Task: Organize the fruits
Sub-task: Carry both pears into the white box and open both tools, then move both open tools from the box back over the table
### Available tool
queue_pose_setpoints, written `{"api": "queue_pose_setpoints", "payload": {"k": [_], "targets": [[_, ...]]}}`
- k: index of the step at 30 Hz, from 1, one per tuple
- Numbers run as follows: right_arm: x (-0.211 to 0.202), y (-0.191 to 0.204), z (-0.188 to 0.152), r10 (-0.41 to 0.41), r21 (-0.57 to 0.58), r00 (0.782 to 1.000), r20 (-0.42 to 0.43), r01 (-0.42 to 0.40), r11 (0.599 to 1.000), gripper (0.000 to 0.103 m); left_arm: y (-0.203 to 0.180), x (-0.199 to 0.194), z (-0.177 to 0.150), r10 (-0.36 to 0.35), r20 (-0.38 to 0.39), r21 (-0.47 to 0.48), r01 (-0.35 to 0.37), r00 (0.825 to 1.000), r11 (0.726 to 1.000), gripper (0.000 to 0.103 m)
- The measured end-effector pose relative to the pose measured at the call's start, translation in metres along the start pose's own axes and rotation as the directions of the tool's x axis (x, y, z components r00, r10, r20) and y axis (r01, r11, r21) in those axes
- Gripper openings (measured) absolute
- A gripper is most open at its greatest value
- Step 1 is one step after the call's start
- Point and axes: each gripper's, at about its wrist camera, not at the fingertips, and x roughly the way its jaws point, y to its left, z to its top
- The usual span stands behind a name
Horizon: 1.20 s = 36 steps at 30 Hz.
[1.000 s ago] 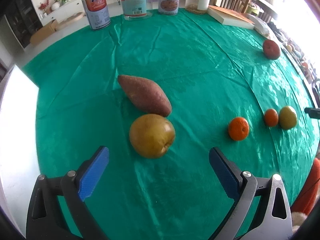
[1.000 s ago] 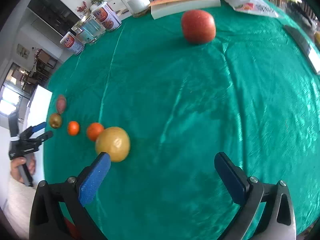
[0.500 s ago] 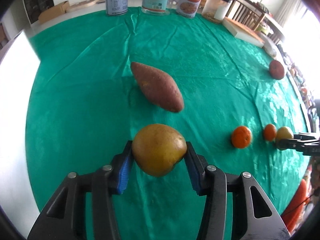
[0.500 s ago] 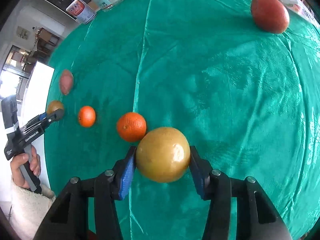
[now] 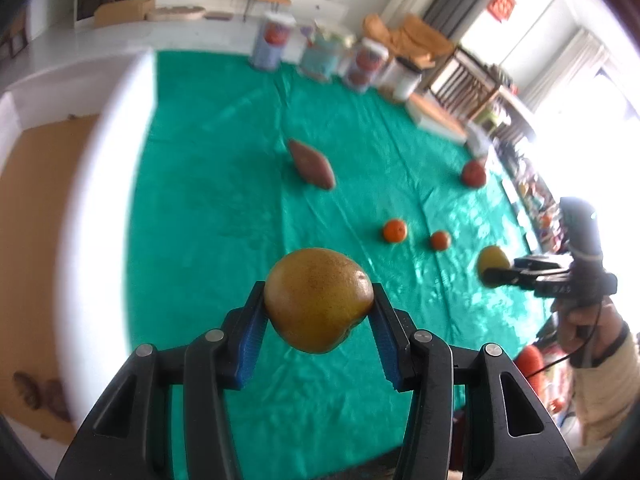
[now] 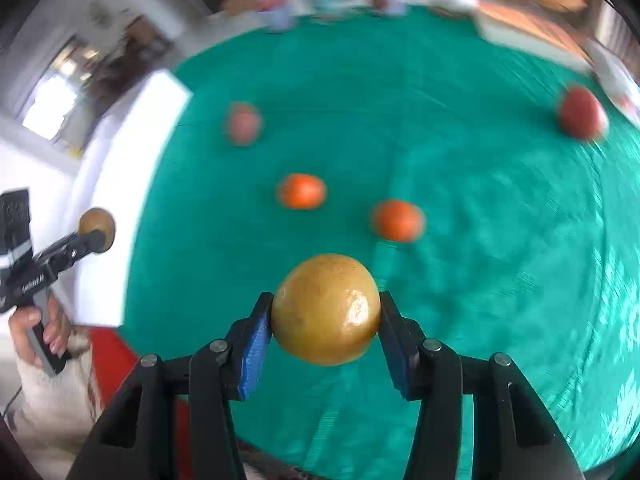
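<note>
My left gripper (image 5: 318,312) is shut on a brownish-yellow pear (image 5: 318,300) and holds it in the air above the near edge of the green tablecloth (image 5: 224,200). My right gripper (image 6: 326,320) is shut on a yellow pear (image 6: 326,310), also lifted off the cloth. Each held pear also shows in the other wrist view, the yellow one at the right (image 5: 493,259) and the brownish one at the left (image 6: 96,224). Two oranges (image 6: 302,191) (image 6: 398,220), a sweet potato (image 5: 311,164) and a red apple (image 6: 580,113) lie on the cloth.
Several tins (image 5: 272,42) and jars (image 5: 406,78) stand in a row at the table's far edge, with a flat box (image 5: 436,120) beside them. The table's white rim (image 5: 100,200) runs along the left. Chairs stand beyond the far right.
Both grippers closed on their pears and have lifted them off the cloth and back toward the near edge. The views have tilted up and are motion-blurred.
</note>
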Motion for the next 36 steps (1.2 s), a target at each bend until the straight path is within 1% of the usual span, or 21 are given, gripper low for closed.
{"api": "queue_pose_setpoints", "payload": {"k": [2, 4, 5, 7, 8, 9, 11, 13, 16, 18, 22, 24, 26, 28, 30, 31, 32, 33, 34, 35, 36], "targets": [[-0.006, 0.056, 0.013, 0.064, -0.103, 0.998, 0.016, -0.062, 0.993, 0.051, 0.022, -0.04, 0.001, 0.031, 0.037, -0.029, -0.03, 0.999, 0.999, 0.051], [-0.009, 0.122, 0.028, 0.144, -0.21, 0.989, 0.027, -0.135, 0.968, 0.051, 0.05, -0.075, 0.001, 0.106, 0.066, -0.066, -0.102, 0.992, 0.993, 0.051], [-0.008, 0.154, 0.036, 0.186, -0.257, 0.982, 0.024, -0.174, 0.951, 0.051, 0.066, -0.087, 0.0, 0.164, 0.076, -0.081, -0.158, 0.984, 0.984, 0.051], [0.005, 0.22, 0.054, 0.259, -0.347, 0.966, 0.002, -0.242, 0.906, 0.051, 0.104, -0.099, -0.002, 0.303, 0.062, -0.121, -0.294, 0.951, 0.948, 0.051], [0.014, 0.252, 0.059, 0.278, -0.384, 0.961, -0.012, -0.261, 0.886, 0.051, 0.121, -0.097, -0.003, 0.35, 0.048, -0.145, -0.34, 0.936, 0.929, 0.051], [0.024, 0.283, 0.065, 0.294, -0.419, 0.956, -0.028, -0.278, 0.864, 0.051, 0.141, -0.094, -0.006, 0.381, 0.027, -0.178, -0.37, 0.924, 0.912, 0.051], [0.051, 0.337, 0.073, 0.287, -0.485, 0.956, -0.058, -0.278, 0.829, 0.051, 0.179, -0.081, -0.01, 0.407, -0.034, -0.234, -0.403, 0.913, 0.885, 0.051], [0.079, 0.374, 0.074, 0.25, -0.518, 0.963, -0.106, -0.267, 0.813, 0.051, 0.207, -0.068, -0.018, 0.421, -0.081, -0.289, -0.426, 0.903, 0.858, 0.051], [0.121, 0.415, 0.059, 0.145, -0.609, 0.98, -0.137, -0.199, 0.768, 0.051, 0.248, -0.048, -0.03, 0.396, -0.145, -0.372, -0.421, 0.907, 0.827, 0.051], [0.142, 0.43, 0.045, 0.084, -0.649, 0.985, -0.153, -0.165, 0.743, 0.051, 0.26, -0.041, -0.038, 0.385, -0.168, -0.399, -0.42, 0.907, 0.815, 0.051], [0.172, 0.441, 0.032, 0.015, -0.676, 0.989, -0.145, -0.11, 0.729, 0.051, 0.271, -0.031, -0.049, 0.374, -0.204, -0.426, -0.426, 0.905, 0.798, 0.051], [0.179, 0.447, 0.035, 0.008, -0.676, 0.992, -0.127, -0.092, 0.731, 0.052, 0.269, -0.033, -0.046, 0.39, -0.187, -0.42, -0.432, 0.902, 0.798, 0.058], [0.175, 0.445, 0.037, 0.025, -0.666, 0.993, -0.115, -0.095, 0.74, 0.057, 0.261, -0.04, -0.041, 0.425, -0.165, -0.411, -0.454, 0.89, 0.791, 0.079], [0.158, 0.439, 0.042, 0.054, -0.663, 0.995, -0.088, -0.099, 0.742, 0.059, 0.25, -0.052, -0.036, 0.453, -0.118, -0.409, -0.459, 0.884, 0.789, 0.084], [0.128, 0.426, 0.041, 0.088, -0.669, 0.995, -0.039, -0.092, 0.737, 0.065, 0.227, -0.066, -0.025, 0.466, -0.049, -0.396, -0.446, 0.883, 0.803, 0.086], [0.111, 0.415, 0.039, 0.108, -0.671, 0.994, -0.014, -0.09, 0.736, 0.072, 0.209, -0.074, -0.022, 0.471, -0.001, -0.381, -0.436, 0.882, 0.815, 0.088], [0.095, 0.402, 0.036, 0.125, -0.668, 0.992, 0.015, -0.083, 0.74, 0.078, 0.197, -0.078, -0.016, 0.472, 0.027, -0.368, -0.43, 0.881, 0.824, 0.092], [0.078, 0.382, 0.029, 0.139, -0.659, 0.989, 0.048, -0.073, 0.748, 0.081, 0.181, -0.085, -0.018, 0.467, 0.068, -0.343, -0.419, 0.882, 0.841, 0.093], [0.064, 0.363, 0.022, 0.148, -0.647, 0.986, 0.074, -0.065, 0.759, 0.085, 0.163, -0.087, -0.018, 0.457, 0.098, -0.319, -0.407, 0.884, 0.856, 0.093], [0.055, 0.338, 0.019, 0.15, -0.63, 0.984, 0.101, -0.053, 0.774, 0.087, 0.141, -0.088, -0.019, 0.436, 0.129, -0.286, -0.388, 0.891, 0.876, 0.094], [0.045, 0.31, 0.009, 0.142, -0.606, 0.98, 0.136, -0.032, 0.795, 0.088, 0.118, -0.083, -0.02, 0.405, 0.151, -0.247, -0.362, 0.902, 0.899, 0.095]]}}
